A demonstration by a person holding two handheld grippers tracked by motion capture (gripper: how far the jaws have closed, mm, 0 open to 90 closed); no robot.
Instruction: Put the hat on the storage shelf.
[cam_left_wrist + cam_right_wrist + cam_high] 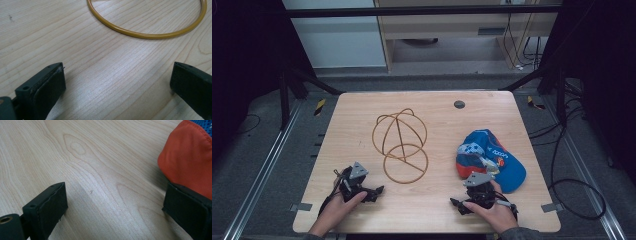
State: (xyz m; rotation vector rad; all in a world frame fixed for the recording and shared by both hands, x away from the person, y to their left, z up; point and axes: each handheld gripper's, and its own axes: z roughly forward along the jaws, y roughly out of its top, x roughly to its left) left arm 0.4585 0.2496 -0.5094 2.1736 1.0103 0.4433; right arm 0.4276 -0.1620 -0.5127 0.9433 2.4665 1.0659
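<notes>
My left gripper rests agape below the wire stand; my right gripper, empty, waits lower right beside the cap, presumably to lift it.

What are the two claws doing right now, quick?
Left gripper: open, holding nothing, above bare table near the yellow wire ring.
Right gripper: open, holding nothing, one jaw beside the orange and blue cap.

Lab test cell: wooden table on railed frame, black curtains, loose cables.
</notes>
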